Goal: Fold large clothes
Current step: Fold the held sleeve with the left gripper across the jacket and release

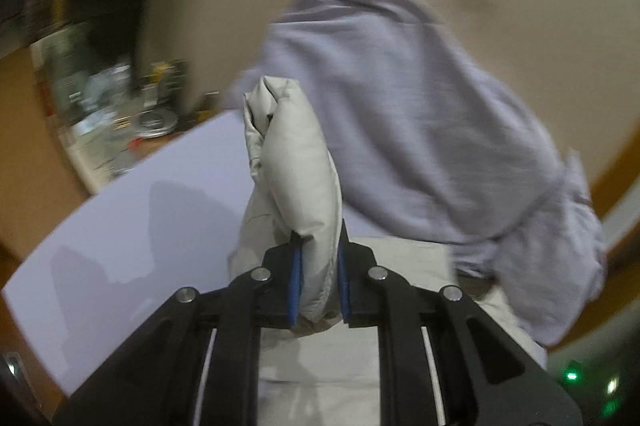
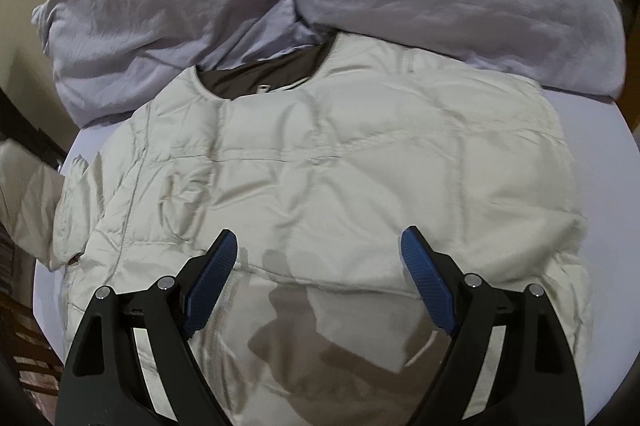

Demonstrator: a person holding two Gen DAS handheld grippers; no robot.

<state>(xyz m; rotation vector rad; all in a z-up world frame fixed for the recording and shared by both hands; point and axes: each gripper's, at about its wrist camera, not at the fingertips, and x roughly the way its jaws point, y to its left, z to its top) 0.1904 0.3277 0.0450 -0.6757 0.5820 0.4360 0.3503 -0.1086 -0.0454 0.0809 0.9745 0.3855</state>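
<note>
Left wrist view: the left gripper (image 1: 319,268) is clamped on a puffy sleeve (image 1: 294,162) of the jacket, which rises straight ahead beyond the fingertips.

Right wrist view: the right gripper (image 2: 318,264) hangs wide open and empty above the jacket (image 2: 328,162), spread flat on the bed (image 2: 612,162), collar away from the gripper; the sleeve lies off to the left, so the left gripper is nearer to it.

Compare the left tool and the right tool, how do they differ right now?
The left tool is shut on a bunched fold of the puffy cream jacket; the right tool is open, holding nothing. The left lifts fabric; the right hangs above the jacket's flat back. Both have black frames and blue pads.
</note>
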